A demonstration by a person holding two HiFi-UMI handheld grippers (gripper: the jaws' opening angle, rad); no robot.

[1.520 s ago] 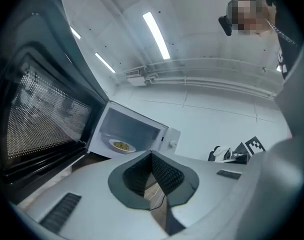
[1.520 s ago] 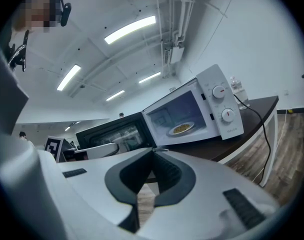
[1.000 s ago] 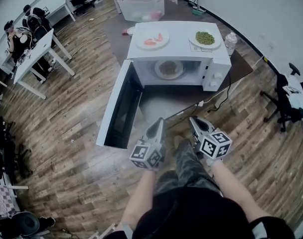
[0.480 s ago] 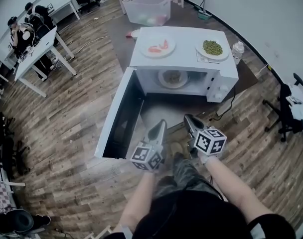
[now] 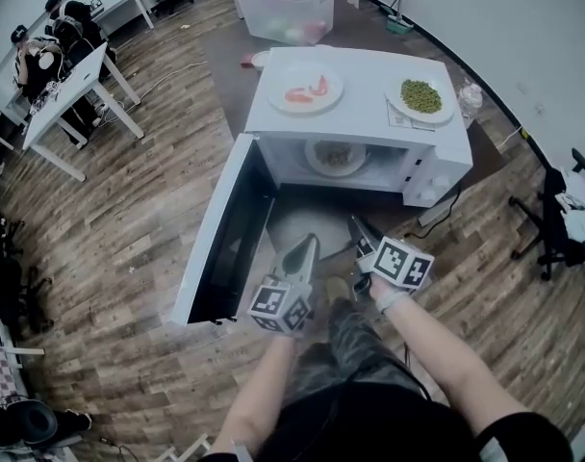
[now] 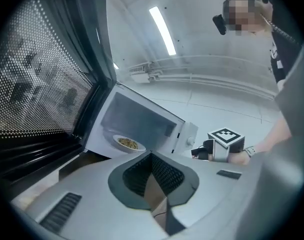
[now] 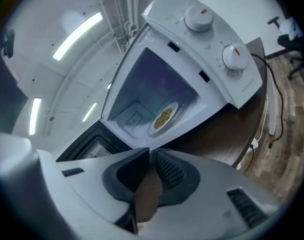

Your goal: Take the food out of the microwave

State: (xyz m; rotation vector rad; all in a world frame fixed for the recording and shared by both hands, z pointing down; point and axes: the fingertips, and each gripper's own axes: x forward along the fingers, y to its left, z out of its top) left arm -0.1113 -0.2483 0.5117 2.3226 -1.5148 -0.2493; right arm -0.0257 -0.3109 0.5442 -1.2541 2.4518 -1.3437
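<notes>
A white microwave (image 5: pixel 369 94) stands on a low dark table with its door (image 5: pixel 225 234) swung wide to the left. Inside on the turntable lies a white plate of brownish food (image 5: pixel 336 155), also seen as the plate (image 6: pixel 128 143) in the left gripper view and the plate (image 7: pixel 164 118) in the right gripper view. My left gripper (image 5: pixel 310 242) hovers in front of the opening, shut and empty, its pads meeting at the left gripper's tips (image 6: pixel 152 155). My right gripper (image 5: pixel 356 224) is beside it, rolled; its jaws are opening, a narrow gap shows at the right gripper's tips (image 7: pixel 152 151), nothing between them.
On the microwave's top sit a plate of red food (image 5: pixel 305 89) and a plate of green peas (image 5: pixel 420 96); a water bottle (image 5: pixel 470 99) stands by its right side. A clear bin (image 5: pixel 291 8) is behind, people sit at a desk (image 5: pixel 57 41) far left, an office chair (image 5: pixel 562 229) at right.
Both grippers have moved forward toward the microwave opening and slightly lower. The right gripper has rolled and its jaws have parted a little.
</notes>
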